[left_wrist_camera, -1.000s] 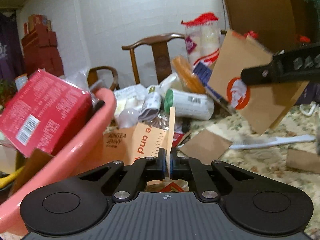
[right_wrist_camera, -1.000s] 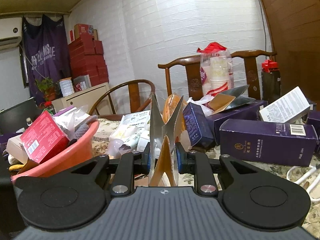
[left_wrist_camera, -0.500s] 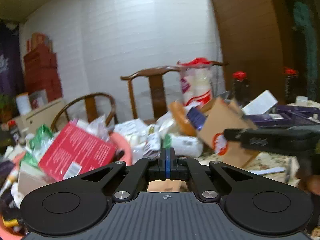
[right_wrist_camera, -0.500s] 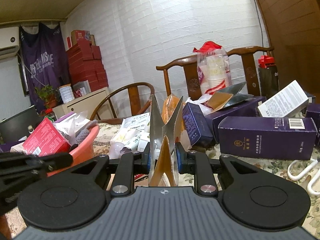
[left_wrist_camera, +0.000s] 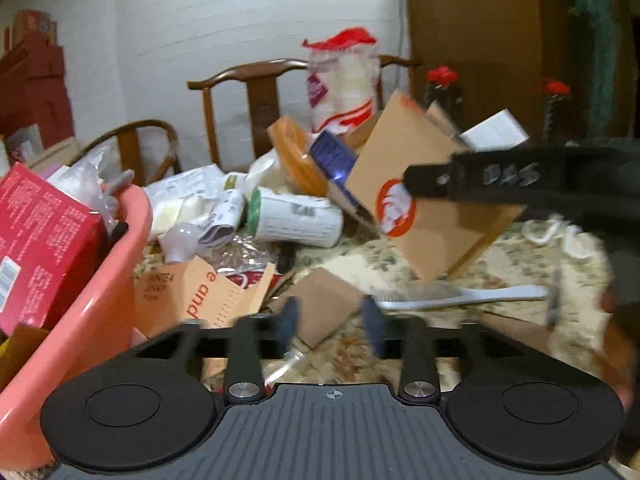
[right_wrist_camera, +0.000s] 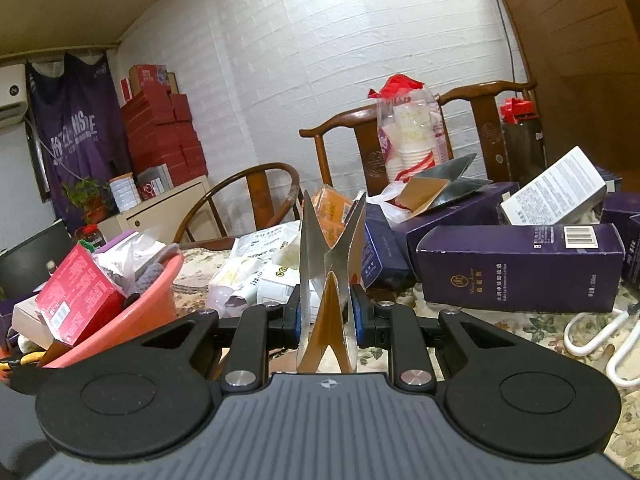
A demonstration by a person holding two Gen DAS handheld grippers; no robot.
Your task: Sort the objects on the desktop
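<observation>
Room: white brick wall behind a cluttered counter (left_wrist_camera: pixel 500 256).
Left view: left tongs (left_wrist_camera: pixel 330 326), jaws just opened wide, nothing between them; pink basin (left_wrist_camera: pixel 100 280) at their left, holding a red box (left_wrist_camera: pixel 36 240).
Right view: right tongs (right_wrist_camera: pixel 327 316) pinch a flattened foil-lined carton (right_wrist_camera: pixel 326 280) upright, right of the basin.

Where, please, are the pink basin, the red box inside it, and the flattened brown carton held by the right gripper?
pink basin (left_wrist_camera: pixel 120 280): left wrist view, bare outer wall near the rim.
red box (right_wrist_camera: pixel 76 296): right wrist view, its printed face.
flattened brown carton (left_wrist_camera: pixel 436 196): left wrist view, its brown panel.
</observation>
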